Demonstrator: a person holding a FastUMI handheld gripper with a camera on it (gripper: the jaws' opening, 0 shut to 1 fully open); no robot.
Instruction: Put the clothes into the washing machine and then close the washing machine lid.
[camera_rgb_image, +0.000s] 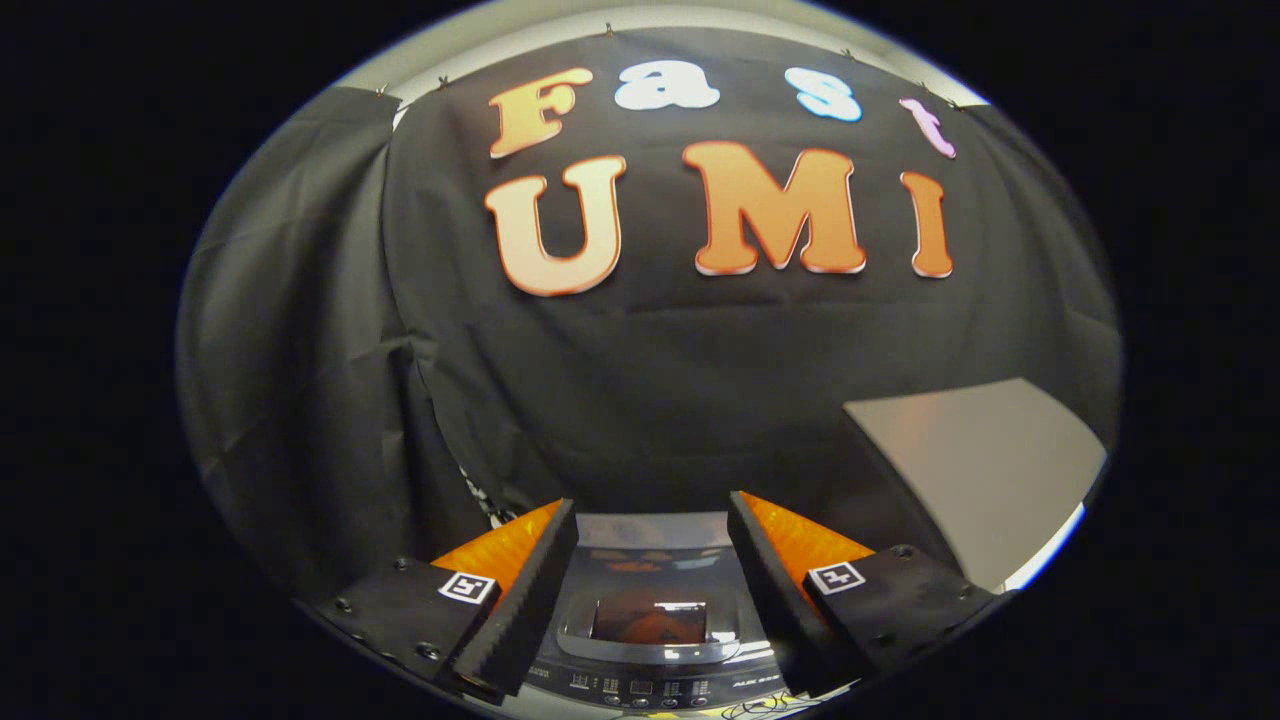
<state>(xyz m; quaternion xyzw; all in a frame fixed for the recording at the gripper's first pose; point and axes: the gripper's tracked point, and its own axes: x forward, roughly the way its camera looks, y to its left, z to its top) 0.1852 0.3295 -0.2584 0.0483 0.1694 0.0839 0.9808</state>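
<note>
Between the spread fingers of the gripper (652, 545) nothing is held, the washing machine (645, 640) sits below with its lid shut, and a grey board (975, 470) stands beyond the right finger.

The scene is viewed from a single fisheye camera carried on the gripper (652, 575), aimed forward along its two spread fingers and tipped slightly downward — the washing machine (650, 630) is seen from above, near, between the fingers. Beyond them the booth's cloth wall (650, 380) is faced squarely — a grey table (985, 470) is caught to one side.
</note>
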